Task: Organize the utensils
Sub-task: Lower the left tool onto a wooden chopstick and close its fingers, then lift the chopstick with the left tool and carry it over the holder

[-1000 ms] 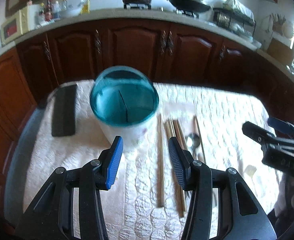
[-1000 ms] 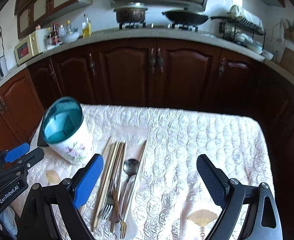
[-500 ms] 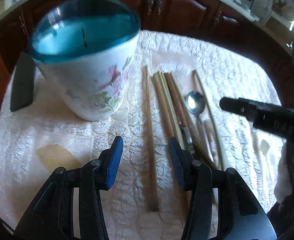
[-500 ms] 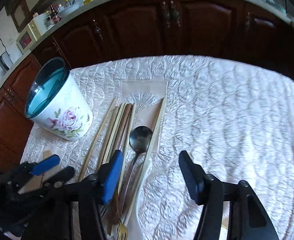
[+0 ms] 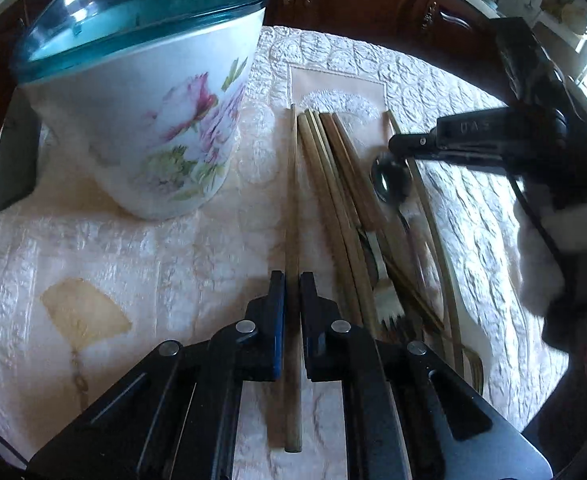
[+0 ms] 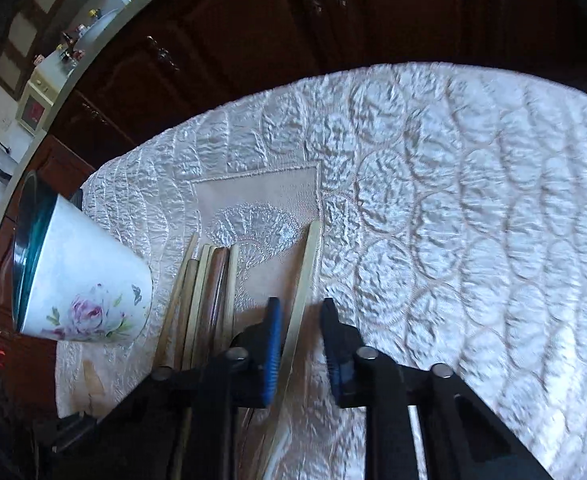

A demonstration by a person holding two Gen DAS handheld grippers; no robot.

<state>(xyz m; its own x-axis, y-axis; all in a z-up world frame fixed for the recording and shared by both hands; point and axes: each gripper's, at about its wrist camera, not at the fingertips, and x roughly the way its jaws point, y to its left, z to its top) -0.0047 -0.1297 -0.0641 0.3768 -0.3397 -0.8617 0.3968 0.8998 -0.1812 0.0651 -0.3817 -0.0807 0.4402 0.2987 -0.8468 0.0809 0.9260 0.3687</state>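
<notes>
- Broadly, the quilted surface (image 5: 141, 248) carries a floral utensil holder (image 5: 149, 120) at far left.
- Left tool (image 5: 292, 280) pinches a lone chopstick (image 5: 292, 184) right of the holder.
- Right tool (image 6: 299, 308) straddles a pale chopstick (image 6: 307, 272), its fingers apart.

Both grippers, left gripper (image 5: 292, 280) and right gripper (image 6: 300, 312), are black with blue-padded jaws and silver screws.

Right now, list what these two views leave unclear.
- Left wrist view: the holder's inside, hidden by its own rim.
- Left wrist view: forks blurred, count unclear.
- Right wrist view: spoon hidden behind the right gripper.
- Right wrist view: whether the fingers already pinch the pale utensil.
</notes>
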